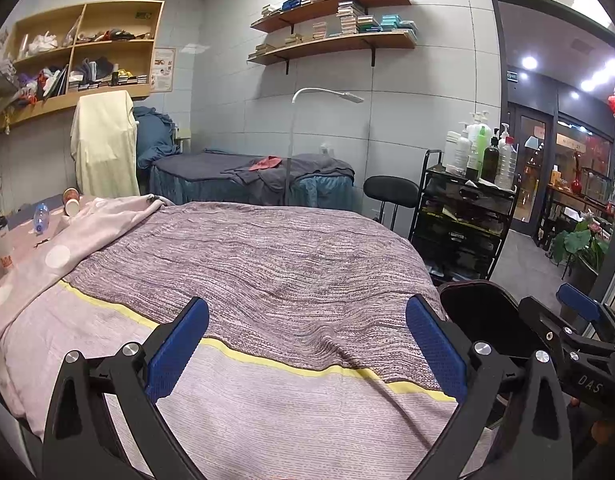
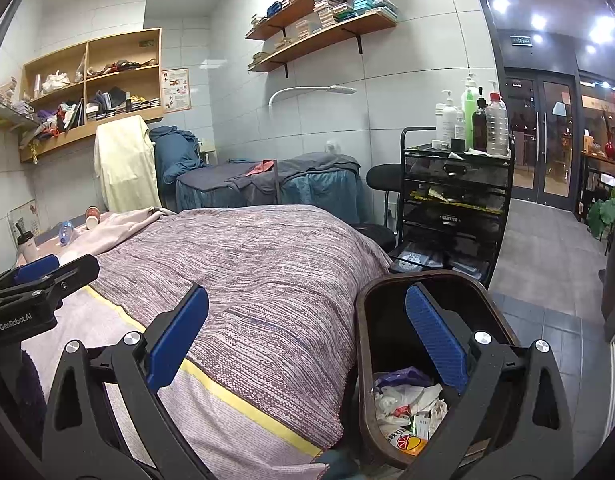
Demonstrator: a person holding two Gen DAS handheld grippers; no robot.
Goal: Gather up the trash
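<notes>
The trash lies at the far left end of the bed: two paper cups [image 1: 71, 202] [image 2: 92, 216] on their sides, a clear plastic bottle [image 1: 41, 218] [image 2: 66, 232], and a lidded drink cup with a straw [image 1: 1, 244] [image 2: 27, 245]. A dark bin [image 2: 361, 320] [image 1: 479, 312] stands at the bed's right side, with wrappers and bags [image 2: 407, 404] inside. My left gripper [image 1: 307, 350] [image 2: 47, 276] is open above the blanket and holds nothing. My right gripper [image 2: 307, 344] [image 1: 559, 312] is open and empty, with its right finger over the bin's mouth.
The striped blanket [image 1: 287, 264] covers the bed, and a pink dotted cloth [image 1: 87, 236] lies at its left. A black cart with bottles [image 2: 455, 184], a black stool [image 1: 391, 188], a second bed [image 1: 251, 176] and a floor lamp [image 1: 291, 128] stand behind. Open doorway at the right.
</notes>
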